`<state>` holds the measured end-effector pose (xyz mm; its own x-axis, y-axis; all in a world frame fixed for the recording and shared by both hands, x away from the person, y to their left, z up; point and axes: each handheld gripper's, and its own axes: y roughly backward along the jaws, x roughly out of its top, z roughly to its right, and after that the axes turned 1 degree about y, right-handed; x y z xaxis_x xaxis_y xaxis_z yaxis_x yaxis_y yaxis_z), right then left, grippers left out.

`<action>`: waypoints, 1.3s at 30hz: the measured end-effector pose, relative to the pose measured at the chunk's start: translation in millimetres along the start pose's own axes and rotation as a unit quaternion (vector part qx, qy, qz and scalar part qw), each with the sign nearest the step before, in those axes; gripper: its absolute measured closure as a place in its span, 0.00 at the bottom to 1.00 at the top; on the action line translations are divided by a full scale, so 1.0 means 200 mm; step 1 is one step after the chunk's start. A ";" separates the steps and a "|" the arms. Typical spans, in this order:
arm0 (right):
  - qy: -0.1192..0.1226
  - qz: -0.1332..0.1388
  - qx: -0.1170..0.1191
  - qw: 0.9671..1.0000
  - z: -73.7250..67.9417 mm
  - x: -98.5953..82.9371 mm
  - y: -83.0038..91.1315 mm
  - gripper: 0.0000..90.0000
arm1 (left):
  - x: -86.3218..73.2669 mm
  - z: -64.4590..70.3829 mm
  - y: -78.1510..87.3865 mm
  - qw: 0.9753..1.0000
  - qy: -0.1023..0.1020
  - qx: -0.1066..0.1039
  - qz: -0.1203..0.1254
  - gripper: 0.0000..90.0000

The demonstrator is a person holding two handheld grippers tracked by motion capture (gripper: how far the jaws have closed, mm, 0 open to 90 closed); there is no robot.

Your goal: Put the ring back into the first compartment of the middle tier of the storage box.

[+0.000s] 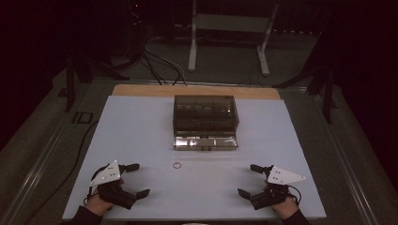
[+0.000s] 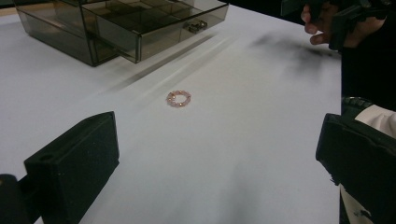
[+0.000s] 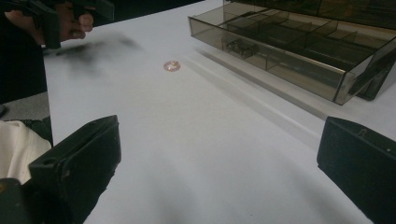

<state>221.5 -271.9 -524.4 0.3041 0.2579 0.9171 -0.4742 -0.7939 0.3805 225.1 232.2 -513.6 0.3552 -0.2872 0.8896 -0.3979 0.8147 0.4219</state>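
A small pink beaded ring (image 1: 177, 165) lies flat on the white table, just in front of a smoky clear drawer box (image 1: 205, 119) whose bottom drawer (image 1: 205, 142) is pulled out. The ring (image 2: 178, 98) sits ahead of my left gripper (image 2: 217, 163), well beyond its wide-apart jaws. My left gripper (image 1: 139, 179) rests open near the front left edge. My right gripper (image 1: 249, 180) rests open at the front right, and the ring (image 3: 171, 66) lies far off to its upper left. Neither gripper holds anything.
The drawer (image 3: 275, 56) has several divided compartments; one holds a small metal item (image 3: 237, 46). White table surface (image 1: 141, 136) spreads around the box. Beyond the table are a wooden strip (image 1: 141, 90), cables and a metal stand (image 1: 230, 28) on the dark floor.
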 end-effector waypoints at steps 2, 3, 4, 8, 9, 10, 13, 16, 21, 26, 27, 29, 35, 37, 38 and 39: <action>0.001 -0.001 -0.001 1.000 0.00 0.00 0.00 0.00 | 0.00 0.00 0.00 1.000 -0.001 -0.001 0.001 0.01; 0.001 -0.002 -0.001 1.000 0.00 0.00 0.00 0.00 | 0.00 0.00 0.00 1.000 -0.001 -0.002 0.001 0.01; 0.001 -0.002 -0.002 1.000 0.00 0.00 0.00 0.00 | 0.00 0.01 -0.01 1.000 0.000 -0.003 0.000 0.01; -0.003 -0.008 0.001 1.000 0.00 0.00 0.00 0.00 | 0.01 0.01 -0.01 1.000 -0.007 -0.007 -0.003 0.01; -0.004 -0.008 0.001 1.000 0.00 0.00 0.00 0.00 | 0.01 0.02 -0.01 1.000 -0.012 -0.003 -0.003 0.01; -0.003 -0.007 0.001 1.000 0.00 0.00 0.00 0.00 | 0.01 0.02 -0.01 1.000 -0.013 -0.004 -0.003 0.01; -0.004 -0.004 0.001 1.000 0.00 0.01 0.00 0.00 | 0.01 0.02 -0.01 1.000 -0.010 -0.009 -0.005 0.01; -0.004 -0.004 0.001 1.000 0.00 0.01 0.00 0.00 | 0.01 0.03 -0.02 1.000 -0.005 -0.016 -0.008 0.01; -0.006 -0.003 0.001 1.000 -0.01 0.01 0.00 0.00 | 0.05 0.04 -0.03 0.999 -0.009 -0.033 -0.006 0.01; -0.005 0.001 -0.001 1.000 -0.01 0.01 0.00 0.00 | 0.09 0.03 -0.06 0.999 -0.001 -0.048 -0.011 0.01; -0.005 0.002 -0.002 1.000 -0.01 0.01 0.00 0.00 | 0.10 0.03 -0.06 0.999 -0.001 -0.052 -0.012 0.01; -0.004 0.002 -0.002 1.000 -0.01 0.01 0.00 0.00 | 0.11 0.03 -0.07 0.999 -0.006 -0.052 -0.013 0.01; -0.002 0.002 -0.001 1.000 -0.01 0.01 0.00 0.00 | 0.17 0.03 -0.08 0.998 -0.013 -0.053 -0.012 0.01; -0.002 0.002 0.001 1.000 -0.01 0.01 0.00 0.00 | 0.19 0.03 -0.07 0.998 -0.013 -0.053 -0.010 0.01; -0.002 0.002 0.001 1.000 -0.01 0.01 0.00 0.00 | 0.20 0.02 -0.07 0.998 -0.015 -0.053 -0.012 0.01; -0.002 0.002 0.001 1.000 -0.01 0.01 0.00 0.00 | 0.21 0.02 -0.07 0.998 -0.019 -0.053 -0.016 0.01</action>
<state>220.2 -270.1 -521.6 0.3047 0.2529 0.9182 -0.4733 -0.7964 0.3765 241.5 206.2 -482.2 0.3335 -0.3303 0.8830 -0.2937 0.8536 0.4302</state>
